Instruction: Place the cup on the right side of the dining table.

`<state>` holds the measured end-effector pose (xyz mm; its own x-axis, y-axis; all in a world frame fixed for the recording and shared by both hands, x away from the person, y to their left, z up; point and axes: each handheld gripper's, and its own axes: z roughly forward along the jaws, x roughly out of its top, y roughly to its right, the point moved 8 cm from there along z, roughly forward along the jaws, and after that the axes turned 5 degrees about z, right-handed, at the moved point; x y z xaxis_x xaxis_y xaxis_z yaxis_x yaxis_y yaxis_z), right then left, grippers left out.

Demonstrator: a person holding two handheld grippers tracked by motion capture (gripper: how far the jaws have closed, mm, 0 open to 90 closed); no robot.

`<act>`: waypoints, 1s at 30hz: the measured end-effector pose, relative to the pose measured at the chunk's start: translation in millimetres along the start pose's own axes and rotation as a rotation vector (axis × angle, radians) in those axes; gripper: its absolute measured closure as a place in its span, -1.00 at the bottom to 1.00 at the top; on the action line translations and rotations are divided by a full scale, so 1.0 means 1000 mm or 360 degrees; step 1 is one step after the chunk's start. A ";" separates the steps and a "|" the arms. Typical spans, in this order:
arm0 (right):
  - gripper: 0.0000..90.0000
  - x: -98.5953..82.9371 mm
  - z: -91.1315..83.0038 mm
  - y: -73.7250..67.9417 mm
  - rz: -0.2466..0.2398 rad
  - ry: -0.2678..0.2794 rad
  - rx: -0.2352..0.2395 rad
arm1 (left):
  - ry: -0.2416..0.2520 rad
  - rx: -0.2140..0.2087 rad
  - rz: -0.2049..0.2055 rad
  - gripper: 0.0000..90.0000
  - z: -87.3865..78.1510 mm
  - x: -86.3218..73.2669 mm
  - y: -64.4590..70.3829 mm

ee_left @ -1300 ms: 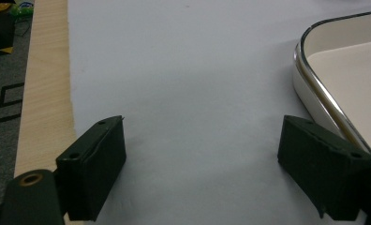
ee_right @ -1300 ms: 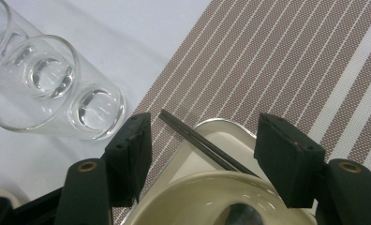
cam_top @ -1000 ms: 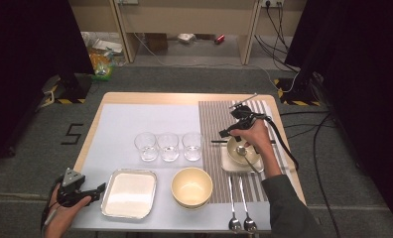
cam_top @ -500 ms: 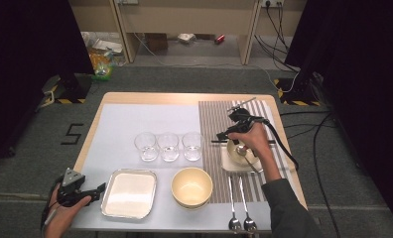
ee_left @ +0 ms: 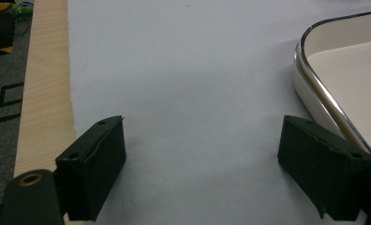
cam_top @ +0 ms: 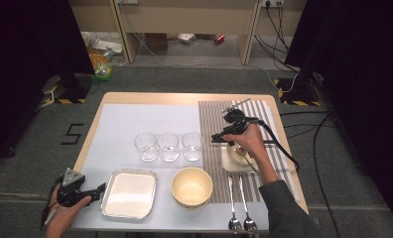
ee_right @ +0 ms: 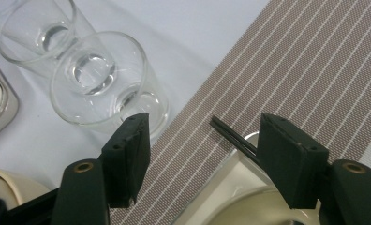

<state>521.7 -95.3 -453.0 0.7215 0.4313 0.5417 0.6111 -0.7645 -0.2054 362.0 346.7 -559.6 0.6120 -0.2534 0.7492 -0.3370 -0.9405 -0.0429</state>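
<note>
My right gripper (cam_top: 217,138) (ee_right: 204,133) hovers open over the striped placemat (cam_top: 212,119), with nothing between its jaws. It is beside the rightmost of three empty glasses (cam_top: 192,145) (ee_right: 104,79). Just below its jaws lie the tips of black chopsticks (ee_right: 230,136), resting on a small white dish (cam_top: 231,162) (ee_right: 235,185) that the hand partly hides. My left gripper (cam_top: 99,189) (ee_left: 202,136) rests open at the table's near left corner, next to a white metal-rimmed tray (cam_top: 129,193) (ee_left: 338,75).
A cream bowl (cam_top: 191,186) stands right of the tray. Two spoons (cam_top: 239,206) lie at the front edge on the placemat. A white cloth (cam_top: 150,116) covers the table, with its wooden edge (ee_left: 43,79) at the left. The right gripper's cable (cam_top: 279,146) trails off to the right.
The right gripper has drifted a little left and nearer, off the dish toward the glasses, and the hand now covers most of the dish. The left gripper has not moved.
</note>
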 end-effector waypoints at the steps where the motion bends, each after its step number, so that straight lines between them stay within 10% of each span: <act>1: -0.21 0.001 0.000 -0.001 -0.0030 0.0005 -0.0004 | 0.0000 0.0000 -0.0001 -0.68 0.000 0.000 0.000; 30: -0.20 0.007 0.008 -0.024 -0.0054 0.0017 0.0005 | -0.0005 -0.0009 -0.0003 -0.68 0.000 0.000 0.000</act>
<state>515.0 -70.2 -450.8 0.6970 0.4514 0.5572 0.6360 -0.7480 -0.1896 361.8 346.8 -559.6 0.6147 -0.2526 0.7472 -0.3398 -0.9397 -0.0381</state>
